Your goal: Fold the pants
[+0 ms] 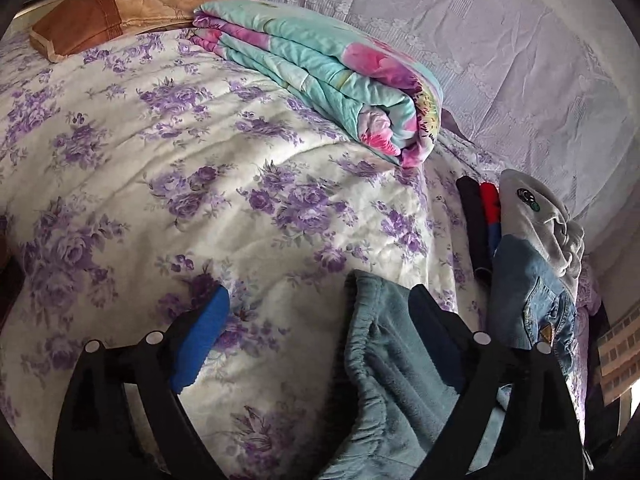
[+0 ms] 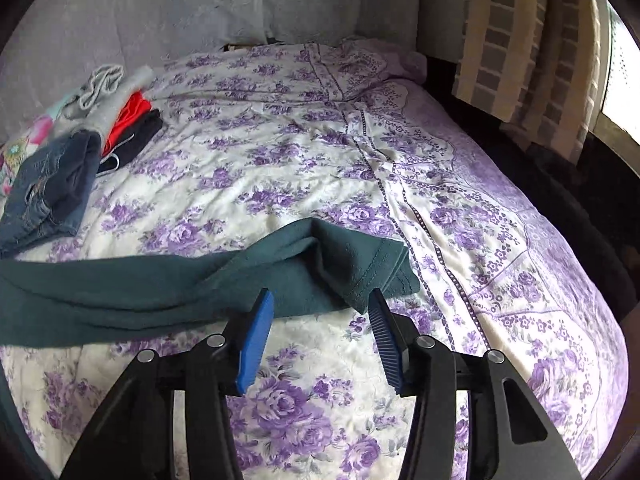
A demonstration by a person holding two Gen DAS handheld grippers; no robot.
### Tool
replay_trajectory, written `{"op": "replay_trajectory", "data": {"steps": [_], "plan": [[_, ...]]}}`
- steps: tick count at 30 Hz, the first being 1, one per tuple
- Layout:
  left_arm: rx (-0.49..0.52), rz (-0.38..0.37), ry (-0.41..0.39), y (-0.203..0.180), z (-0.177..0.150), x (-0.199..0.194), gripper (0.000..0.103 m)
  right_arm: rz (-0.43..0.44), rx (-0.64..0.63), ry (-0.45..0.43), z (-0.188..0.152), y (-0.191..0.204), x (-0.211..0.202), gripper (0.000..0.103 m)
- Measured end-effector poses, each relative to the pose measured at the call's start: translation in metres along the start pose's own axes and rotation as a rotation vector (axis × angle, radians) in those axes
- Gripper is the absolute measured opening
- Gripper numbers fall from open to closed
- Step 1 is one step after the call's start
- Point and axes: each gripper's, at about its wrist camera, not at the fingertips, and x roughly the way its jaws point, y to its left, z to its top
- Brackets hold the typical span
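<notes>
A: Where were your soft teal fleece pants (image 2: 132,296)?

B: They lay flat on the white bedspread with purple flowers (image 2: 280,152). In your right view they ran long ways from the left edge across to the middle. The stitched leg ends (image 2: 372,264) pointed right. In your left view the stretchy waistband (image 1: 366,360) pointed away from you.

A: And the tools?

B: Your left gripper (image 1: 320,320) stood wide, with the waistband between its jaws, and its right finger looked to touch the cloth. Your right gripper (image 2: 320,312) was partly open just before the leg ends. It pinched nothing.

A: Anything else?

B: A stack of folded clothes (image 2: 60,184) sat near the wall.
</notes>
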Motion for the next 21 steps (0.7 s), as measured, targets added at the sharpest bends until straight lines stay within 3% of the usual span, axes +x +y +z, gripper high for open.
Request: {"op": "replay_trajectory", "data": {"steps": [4,7,8,11,12,15,19,21], "plan": [[-0.014,-0.008,0.007,0.002,0.0,0.001,0.09,0.025,-0.101,0.02,0.004,0.026,0.007,0.049],[-0.017,-0.011,0.007,0.003,0.0,0.001,0.09,0.058,-0.149,0.036,0.028,0.049,0.029,0.049],[-0.018,-0.012,0.006,0.003,0.0,0.001,0.09,0.078,-0.125,0.017,0.042,0.051,0.035,0.047],[-0.029,-0.021,0.005,0.005,0.001,0.001,0.09,0.072,0.163,-0.076,0.075,0.025,0.047,0.048],[-0.034,-0.024,0.003,0.006,0.001,0.0,0.09,0.08,0.192,-0.081,0.079,0.023,0.05,0.05],[-0.049,-0.033,0.002,0.009,0.001,0.0,0.091,0.078,0.112,-0.082,0.07,0.034,0.04,0.049],[-0.05,-0.038,0.006,0.009,0.002,0.001,0.092,0.085,0.163,-0.096,0.038,0.004,0.014,0.049],[-0.047,-0.036,0.008,0.008,0.001,0.002,0.092,0.125,0.151,-0.047,0.023,-0.001,0.011,0.049]]}}
